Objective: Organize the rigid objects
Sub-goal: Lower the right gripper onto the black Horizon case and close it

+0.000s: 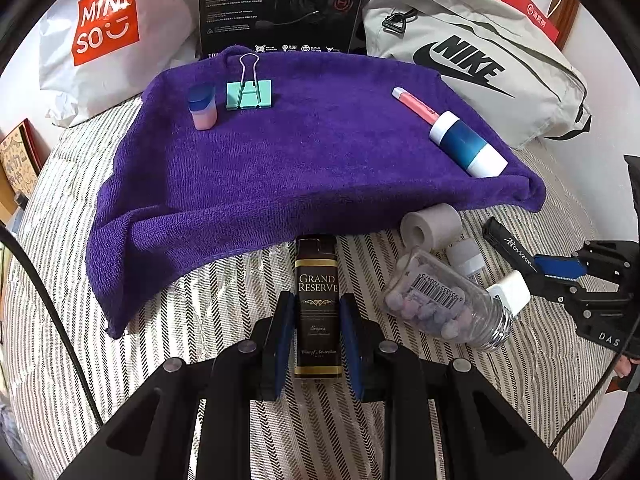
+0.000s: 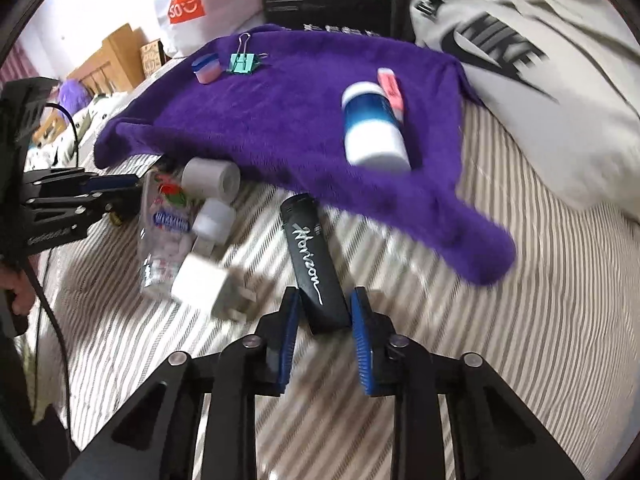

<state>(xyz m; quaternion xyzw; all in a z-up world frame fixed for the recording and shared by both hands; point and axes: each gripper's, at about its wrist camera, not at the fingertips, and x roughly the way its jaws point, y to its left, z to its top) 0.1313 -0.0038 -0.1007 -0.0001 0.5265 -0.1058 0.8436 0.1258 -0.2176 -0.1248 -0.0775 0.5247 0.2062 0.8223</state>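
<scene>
Rigid objects: some already sit on the purple towel [image 1: 304, 152] filling mid-frame in the left wrist view, the rest lie loose on the striped bed [image 1: 200, 300] below it. Step in hand, as I read it: picking up the loose ones to move them onto the towel.

On the towel, largest first: blue-and-white tube [image 1: 466, 146] at right, teal binder clip [image 1: 249, 94] upper left, pink highlighter [image 1: 414, 106] just above the tube, small pink-and-blue container [image 1: 203, 108] beside the clip.

Off the towel, lower right: clear bottle of beads [image 1: 440, 304] on its side, grey tape roll [image 1: 430, 226] at the towel edge, white charger plug [image 1: 512, 292] against the bottle mouth, small white cap [image 1: 464, 258] between roll and bottle.

Your left claw [image 1: 318, 336] is clamped on the brown Grand Reserve lighter [image 1: 318, 304], pads pressing both sides, bottom centre, lighter over the bed just short of the towel.

Your right claw [image 2: 326, 320] straddles the tail of the black Horizon lighter [image 2: 314, 264], bottom centre of the right wrist view. Jaws are narrow and the left pad looks touching; the right pad shows a sliver of gap, frame blurred, so grip looks not yet firm.

Next move calls for: finish the right squeeze, confirm both pads bite, then lift each lighter clear of the bed and carry it up-frame to a bare patch in the towel's middle. Keep the right claw off the plug just to its left.
</scene>
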